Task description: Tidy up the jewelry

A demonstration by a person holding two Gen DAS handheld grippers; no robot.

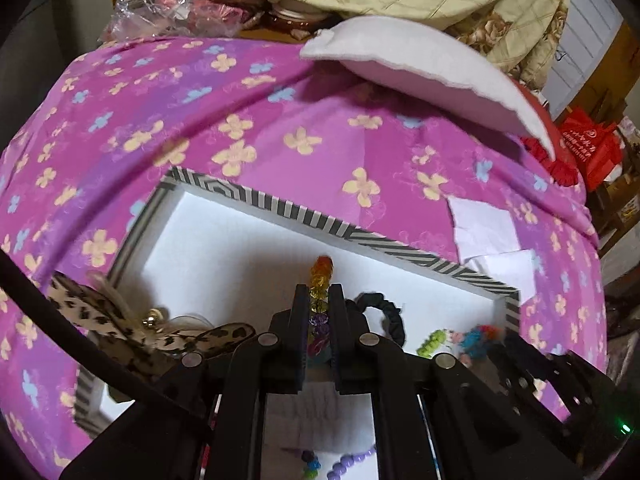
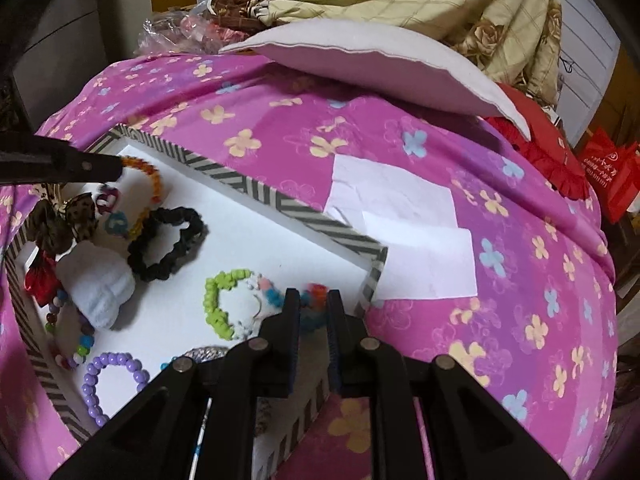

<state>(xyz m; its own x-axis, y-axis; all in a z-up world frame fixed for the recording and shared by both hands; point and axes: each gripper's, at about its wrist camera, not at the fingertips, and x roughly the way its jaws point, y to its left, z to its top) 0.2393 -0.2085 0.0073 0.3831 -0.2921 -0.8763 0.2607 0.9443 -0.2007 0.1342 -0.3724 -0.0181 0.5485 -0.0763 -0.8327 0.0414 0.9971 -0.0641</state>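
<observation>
Your left fingers (image 1: 298, 320) are clamped on the multicolored bead bracelet (image 1: 320, 276), whose long axis runs straight ahead between them, orange end poking out past the tips, lower beads hidden in the grip. Your right fingers (image 2: 294, 316) stand a little apart over the near right corner of the box; the blue and red end of the fuzzy bracelet (image 2: 224, 304) shows in the gap, too blurred to tell if it is touched. From largest down: the pink flowered bedspread (image 1: 280, 120), the striped-rim box (image 2: 248, 188) on it, the white paper (image 2: 400, 220) beside the box, then inside, the black scrunchie (image 2: 164, 244), white sock (image 2: 96, 284), leopard bow (image 1: 120, 320) and purple bead bracelet (image 2: 108, 376), partly cut off.
</observation>
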